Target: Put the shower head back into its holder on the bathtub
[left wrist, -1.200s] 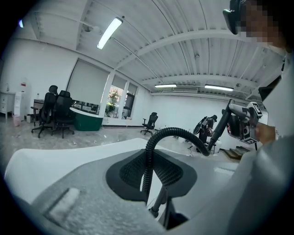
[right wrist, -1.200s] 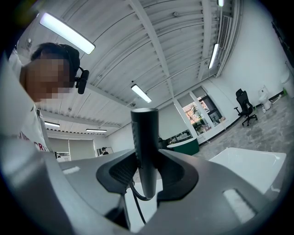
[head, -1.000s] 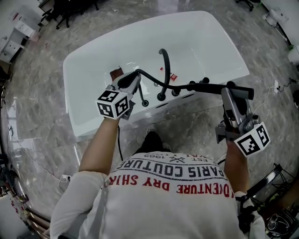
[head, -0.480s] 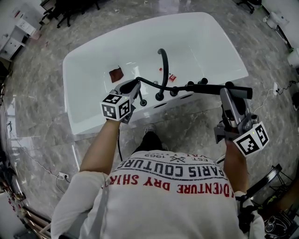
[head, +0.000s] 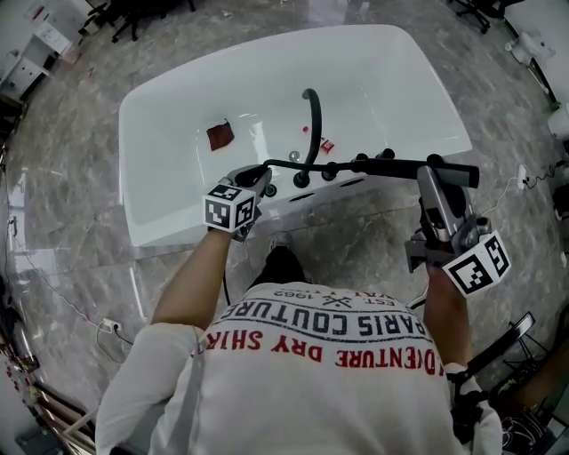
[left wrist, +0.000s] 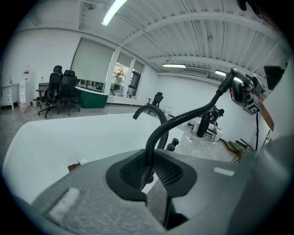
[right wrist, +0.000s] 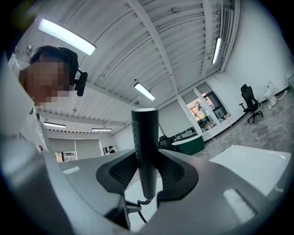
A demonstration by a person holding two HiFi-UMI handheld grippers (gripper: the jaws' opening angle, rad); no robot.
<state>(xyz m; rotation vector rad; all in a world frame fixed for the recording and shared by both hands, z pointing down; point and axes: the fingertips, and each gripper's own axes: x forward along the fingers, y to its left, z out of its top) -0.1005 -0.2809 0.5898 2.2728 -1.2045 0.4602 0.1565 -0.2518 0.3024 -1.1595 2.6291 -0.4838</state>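
The black shower head (head: 418, 168) lies level over the near rim of the white bathtub (head: 178, 107); my right gripper (head: 433, 174) is shut on its handle (right wrist: 144, 147). Its ribbed black hose (head: 293, 163) runs left to my left gripper (head: 256, 174), which is shut on the hose (left wrist: 148, 160) low beside the rim. A black arched spout (head: 311, 120) and a row of black knobs (head: 330, 173) stand on that rim between the two grippers. A small black fitting (head: 269, 189) sits just right of the left gripper. In the left gripper view the hose climbs to the right gripper (left wrist: 245, 94).
A dark red patch (head: 219, 135) and a small red tag (head: 328, 146) lie inside the tub. Marble floor (head: 71, 204) surrounds it, with office chairs (head: 133, 13) at the far left, a cable (head: 107, 327) on the floor at the left and a wire rack (head: 507, 355) at the lower right.
My left gripper has sunk with the hose, down to the tub's near rim, so the hose now runs flatter. The right gripper and the shower head have stayed put.
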